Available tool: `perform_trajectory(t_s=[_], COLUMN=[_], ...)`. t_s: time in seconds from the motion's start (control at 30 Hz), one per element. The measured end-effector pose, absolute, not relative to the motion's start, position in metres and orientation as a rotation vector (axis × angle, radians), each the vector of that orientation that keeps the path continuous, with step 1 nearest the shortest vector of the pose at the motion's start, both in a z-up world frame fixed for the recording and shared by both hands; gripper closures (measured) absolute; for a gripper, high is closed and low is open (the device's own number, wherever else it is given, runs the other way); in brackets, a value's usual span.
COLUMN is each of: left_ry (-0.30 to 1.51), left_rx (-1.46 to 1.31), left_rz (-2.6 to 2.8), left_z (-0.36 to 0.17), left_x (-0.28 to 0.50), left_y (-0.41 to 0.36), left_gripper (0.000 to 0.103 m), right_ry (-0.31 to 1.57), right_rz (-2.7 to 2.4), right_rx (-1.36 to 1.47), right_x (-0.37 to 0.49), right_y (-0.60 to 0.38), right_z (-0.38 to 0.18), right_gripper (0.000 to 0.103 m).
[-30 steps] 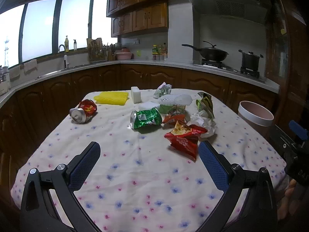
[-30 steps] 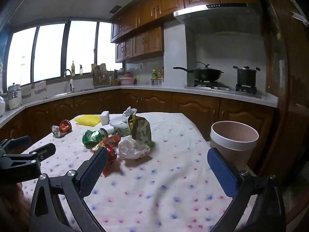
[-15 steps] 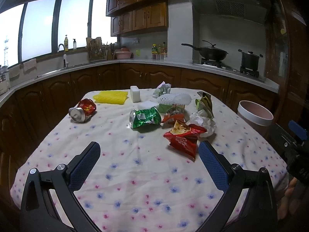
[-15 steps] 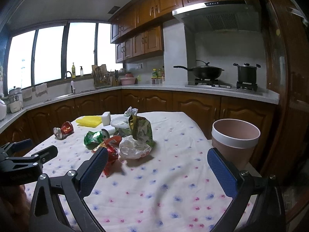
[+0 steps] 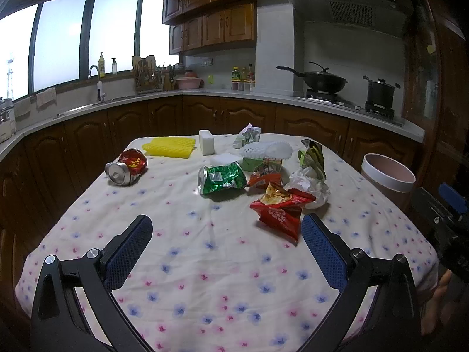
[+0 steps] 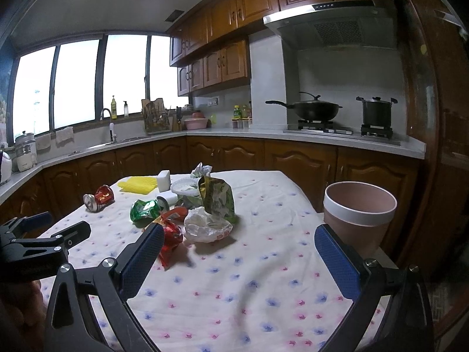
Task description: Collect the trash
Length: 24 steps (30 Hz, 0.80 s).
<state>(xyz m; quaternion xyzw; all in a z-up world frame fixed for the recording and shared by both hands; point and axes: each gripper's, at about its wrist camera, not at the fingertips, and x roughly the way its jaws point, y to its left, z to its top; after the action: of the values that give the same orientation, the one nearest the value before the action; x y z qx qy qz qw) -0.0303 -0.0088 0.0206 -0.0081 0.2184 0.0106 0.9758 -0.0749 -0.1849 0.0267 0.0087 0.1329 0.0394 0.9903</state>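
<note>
Litter lies mid-table on the flowered cloth: a crushed green can (image 5: 222,177), a crushed red can (image 5: 126,167) to the left, a red snack bag (image 5: 280,209), a crumpled white wrapper (image 5: 310,184) and a green-gold bag (image 5: 313,158). A pink bin (image 5: 387,177) stands off the table's right edge. My left gripper (image 5: 226,245) hangs open over the near cloth, short of the litter. My right gripper (image 6: 239,253) is open too, with the white wrapper (image 6: 207,225) and red snack bag (image 6: 170,236) just beyond its left finger and the bin (image 6: 359,214) past its right finger.
A yellow mesh pad (image 5: 170,146), a white block (image 5: 206,142) and a white foam net (image 5: 268,149) sit at the table's far end. Wooden cabinets and a counter with a wok (image 5: 321,80) and pot ring the room. The other gripper (image 6: 38,246) shows at the left.
Both views have lifted slightly, so the table and litter sit a little lower in frame. Neither gripper has closed or taken hold of anything.
</note>
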Motion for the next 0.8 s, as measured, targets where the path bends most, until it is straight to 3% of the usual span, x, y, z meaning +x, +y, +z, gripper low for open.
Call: perform_trajectory(t_s=[0.8], left_ry=[0.456], left_rx=[-0.019], left_rz=[0.01], left_z=[0.018], left_x=[-0.0251], left_y=[-0.0078], left_gripper=[0.0], right_ry=[0.269], right_rz=[0.086], right_rx=[0.024], right_x=[-0.0745], right_y=[-0.1831], right_z=[0.0267], right_gripper=[0.0])
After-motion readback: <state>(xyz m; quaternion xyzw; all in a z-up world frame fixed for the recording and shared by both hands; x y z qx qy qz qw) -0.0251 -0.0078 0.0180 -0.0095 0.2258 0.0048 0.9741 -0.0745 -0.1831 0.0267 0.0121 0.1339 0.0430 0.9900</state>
